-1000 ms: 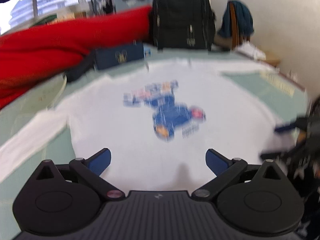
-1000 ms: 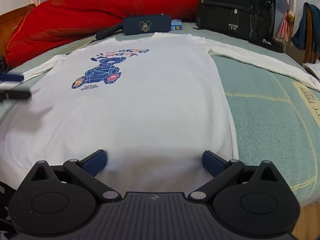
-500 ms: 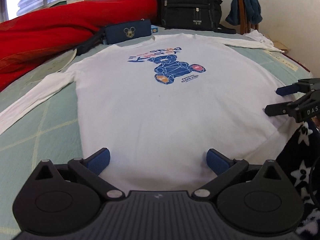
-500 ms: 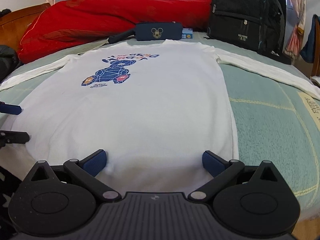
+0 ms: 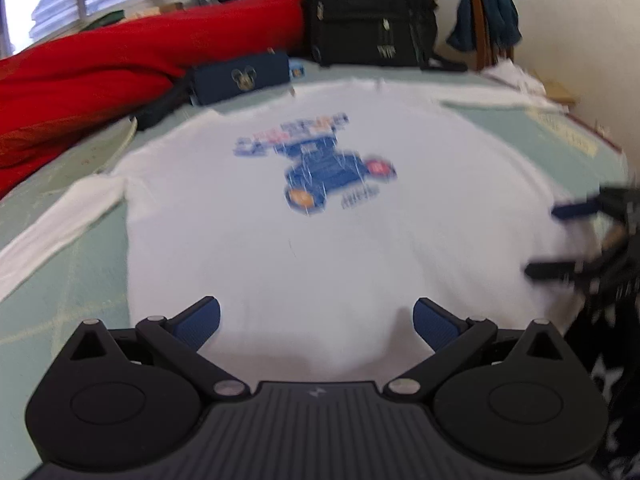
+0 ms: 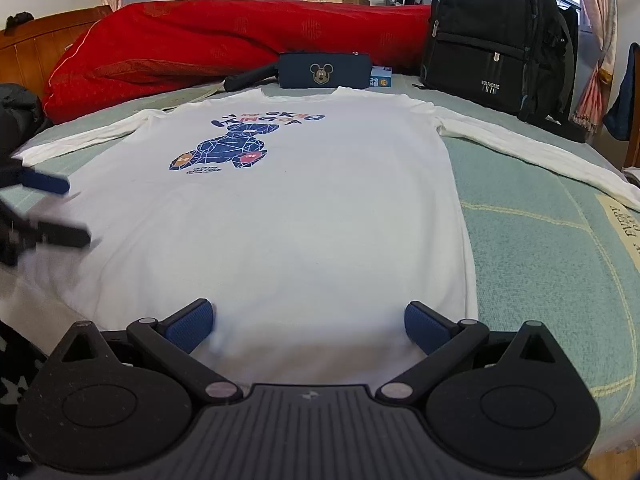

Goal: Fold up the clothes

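A white long-sleeved shirt with a blue bear print (image 6: 280, 208) lies flat, front side up, on a pale green bed cover (image 6: 532, 236). Its hem is at the near edge of the bed, its collar points to the far edge, and both sleeves are spread out to the sides.

The left gripper (image 5: 316, 318) hangs over the hem near the left side of the shirt, with its jaws wide apart and nothing between them. The right gripper (image 6: 306, 320) hangs over the hem near the right side, its blue pads (image 6: 424, 326) also released and empty.

Along the far edge of the bed lie a red quilt (image 6: 208, 46), a dark blue pouch with a mouse face (image 6: 324, 72) and a black backpack (image 6: 496, 36). The left wrist view is blurred.
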Available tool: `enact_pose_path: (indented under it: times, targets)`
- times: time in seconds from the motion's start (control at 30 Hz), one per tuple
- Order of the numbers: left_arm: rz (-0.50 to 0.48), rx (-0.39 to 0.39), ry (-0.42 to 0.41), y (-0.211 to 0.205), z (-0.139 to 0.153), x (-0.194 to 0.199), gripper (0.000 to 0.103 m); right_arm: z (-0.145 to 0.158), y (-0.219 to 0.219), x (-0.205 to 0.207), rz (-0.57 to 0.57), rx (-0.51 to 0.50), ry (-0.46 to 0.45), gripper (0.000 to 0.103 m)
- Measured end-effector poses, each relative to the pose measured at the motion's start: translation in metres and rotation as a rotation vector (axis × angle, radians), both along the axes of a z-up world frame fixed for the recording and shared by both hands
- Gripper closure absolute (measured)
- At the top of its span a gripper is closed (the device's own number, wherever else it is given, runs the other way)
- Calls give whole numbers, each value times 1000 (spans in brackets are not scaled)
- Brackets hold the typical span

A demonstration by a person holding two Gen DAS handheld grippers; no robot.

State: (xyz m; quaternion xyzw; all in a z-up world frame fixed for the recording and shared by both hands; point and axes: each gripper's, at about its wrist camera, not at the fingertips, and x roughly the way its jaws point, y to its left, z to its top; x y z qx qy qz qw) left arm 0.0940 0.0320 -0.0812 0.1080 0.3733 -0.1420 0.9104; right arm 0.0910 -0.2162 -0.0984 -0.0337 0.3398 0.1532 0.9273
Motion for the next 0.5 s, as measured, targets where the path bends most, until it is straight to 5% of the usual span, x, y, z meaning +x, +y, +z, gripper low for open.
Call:
enact_pose_path:
  times: [0.33,0.5]
  targets:
    - [79,-28,-2,20,-6,-35,1,16,3,2,50,-25,47,0]
    - [100,-37,1,20,-7,-32,1,34,34,13,187,-20,-25,0]
